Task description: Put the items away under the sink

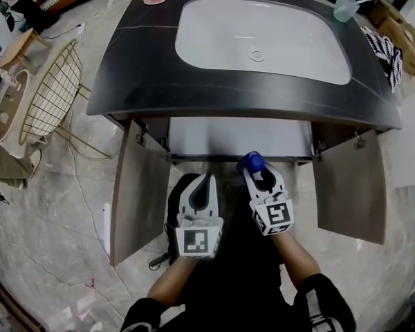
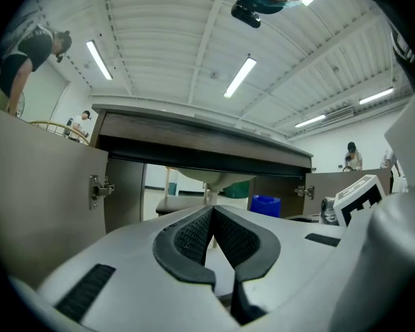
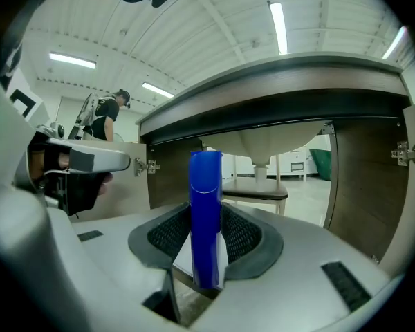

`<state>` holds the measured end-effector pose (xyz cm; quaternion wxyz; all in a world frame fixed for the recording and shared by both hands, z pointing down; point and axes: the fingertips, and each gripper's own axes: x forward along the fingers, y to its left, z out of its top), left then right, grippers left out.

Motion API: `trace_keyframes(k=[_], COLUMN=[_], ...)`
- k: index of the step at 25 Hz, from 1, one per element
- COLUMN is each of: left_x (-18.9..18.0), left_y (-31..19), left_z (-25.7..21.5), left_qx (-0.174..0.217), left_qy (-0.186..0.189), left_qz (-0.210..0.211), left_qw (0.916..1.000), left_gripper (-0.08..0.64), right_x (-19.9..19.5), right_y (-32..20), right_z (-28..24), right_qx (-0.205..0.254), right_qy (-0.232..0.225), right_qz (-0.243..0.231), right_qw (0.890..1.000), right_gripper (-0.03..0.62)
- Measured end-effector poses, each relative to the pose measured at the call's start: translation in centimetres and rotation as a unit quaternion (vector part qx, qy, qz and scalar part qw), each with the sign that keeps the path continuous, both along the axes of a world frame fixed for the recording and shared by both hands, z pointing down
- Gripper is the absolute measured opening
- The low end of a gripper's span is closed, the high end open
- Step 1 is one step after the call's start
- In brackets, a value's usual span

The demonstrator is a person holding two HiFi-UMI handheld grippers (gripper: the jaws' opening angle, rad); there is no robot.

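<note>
One blue bottle (image 3: 206, 213) upright, pinched by the right tool (image 1: 260, 178); left tool (image 2: 212, 216) closed, empty.

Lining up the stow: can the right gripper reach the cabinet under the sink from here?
Likely yes: both doors stand open, and nothing shows between the right gripper, shut on the blue bottle, and the cabinet opening.

sink (image 1: 263, 37) in countertop (image 1: 145, 75); cabinet (image 1: 238, 138) below; left tool (image 1: 206, 182), right tool (image 1: 260, 176) with bottle (image 1: 251, 162) before it.
</note>
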<state>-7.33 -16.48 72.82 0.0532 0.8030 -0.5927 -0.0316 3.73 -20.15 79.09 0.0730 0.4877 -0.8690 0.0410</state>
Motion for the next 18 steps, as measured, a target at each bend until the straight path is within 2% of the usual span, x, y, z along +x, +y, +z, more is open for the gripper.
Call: trace_keyframes(k=[9, 18], left_x=[-0.7, -1.2], left_y=[0.4, 0.5], left_z=[-0.4, -0.2], left_qx=[0.001, 0.007], left_qy=[0.006, 0.009], left_qz=[0.002, 0.004], left_qw=[1.0000, 0.9999], left_gripper=[0.015, 0.015], right_x=[-0.2, -1.5], right_y=[-4.7, -8.9], right_z=[-0.6, 4.8], right_qx=[0.021, 0.012], right_qy=[0.007, 0.031], right_qz=[0.002, 0.012], right_qw=[1.000, 0.999], right_gripper=[0.141, 0.141])
